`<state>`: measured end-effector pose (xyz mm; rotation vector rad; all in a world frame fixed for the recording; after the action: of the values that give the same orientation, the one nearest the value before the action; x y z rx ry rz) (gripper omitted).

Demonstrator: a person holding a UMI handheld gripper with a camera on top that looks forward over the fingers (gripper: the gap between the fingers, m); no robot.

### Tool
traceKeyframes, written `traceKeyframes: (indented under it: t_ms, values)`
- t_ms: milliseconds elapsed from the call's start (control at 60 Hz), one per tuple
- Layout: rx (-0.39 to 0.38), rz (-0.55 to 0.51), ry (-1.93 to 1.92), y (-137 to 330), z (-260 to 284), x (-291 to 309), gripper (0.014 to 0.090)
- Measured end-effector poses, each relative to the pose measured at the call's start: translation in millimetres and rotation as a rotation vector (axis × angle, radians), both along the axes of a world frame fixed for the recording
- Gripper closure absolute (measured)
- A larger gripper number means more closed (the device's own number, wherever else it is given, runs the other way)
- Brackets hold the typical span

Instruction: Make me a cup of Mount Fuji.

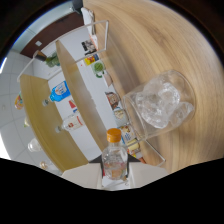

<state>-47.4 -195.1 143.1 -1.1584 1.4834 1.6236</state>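
A small clear bottle [114,157] with an orange cap [114,134] stands between my two pale fingers [82,176], and my gripper [114,176] is shut on its body. Its cap points away from me. Just beyond the bottle and off to one side, a clear plastic cup [161,106] full of ice cubes rests on the light wooden table [150,40]. The whole scene looks strongly tilted. The bottle's lower part is hidden between the fingers.
A wooden shelf unit [42,125] carries a blue-labelled bottle [59,91] and a red-labelled bottle [71,121]. A clear acrylic rack [122,117] holds several small packets and cans beside the cup. A white tiled wall lies beyond the shelves.
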Motion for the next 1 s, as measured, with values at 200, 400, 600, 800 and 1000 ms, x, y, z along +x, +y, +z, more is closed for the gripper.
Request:
traceKeyframes:
  t_ms: [200,400,600,800,1000]
  values:
    - [0.039,0.059,-0.583,-10.4,36.8,-12.2,0.0693]
    - [0.142,0.016,-1.250,-20.0,90.1,-36.0,0.0691]
    - [0.125,0.084,-1.668,-9.9,51.8,-83.1,0.0694]
    - [0.032,0.277,-1.824,-3.0,-40.0,-121.4,0.0692]
    - [-0.035,0.437,-1.903,-3.0,-97.5,-149.8,0.0693]
